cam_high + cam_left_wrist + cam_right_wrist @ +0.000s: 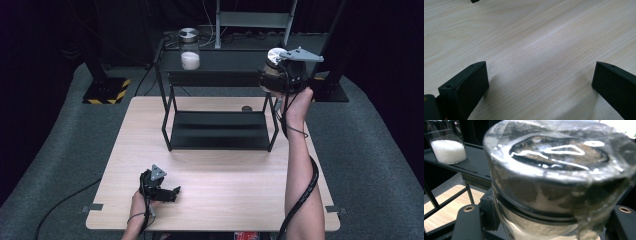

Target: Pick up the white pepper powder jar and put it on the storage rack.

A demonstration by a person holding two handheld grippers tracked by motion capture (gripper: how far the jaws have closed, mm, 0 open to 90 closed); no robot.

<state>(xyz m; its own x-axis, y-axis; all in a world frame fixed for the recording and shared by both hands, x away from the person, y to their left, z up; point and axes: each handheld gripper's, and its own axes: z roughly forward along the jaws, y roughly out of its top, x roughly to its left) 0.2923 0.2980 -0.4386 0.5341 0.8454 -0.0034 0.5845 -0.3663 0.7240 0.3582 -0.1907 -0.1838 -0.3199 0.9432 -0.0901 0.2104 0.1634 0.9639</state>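
The right gripper (281,75) is raised at the right end of the black shelf rack (215,79), and its jaws are pinching a glass jar with a metal lid (559,170): in the right gripper view the lid sits directly ahead of and between the two black jaws, so close that it blocks most of what lies beyond, and the jar's long axis stands roughly upright, crossing the line between the jaws rather than running along it. The relation that matters for the coming move is what lies beyond and to the left of those jaws: the rack's top shelf, on which a second jar, part full of white granules (448,150), stands well apart from the held one. In the high view that second jar (189,49) sits toward the left end of the top shelf, and the held jar appears level with the right end of the same shelf; whether its base is already over the shelf or just short of its edge I cannot tell. My judgement is that the jar is bound for a place on that top shelf, so the move runs forward from the jaws with the jar kept upright. The left gripper (167,192) rests low on the worktop (225,190), far from the rack; its jaws are spread wide over bare wood with nothing between them, so the right hand is much the nearer.
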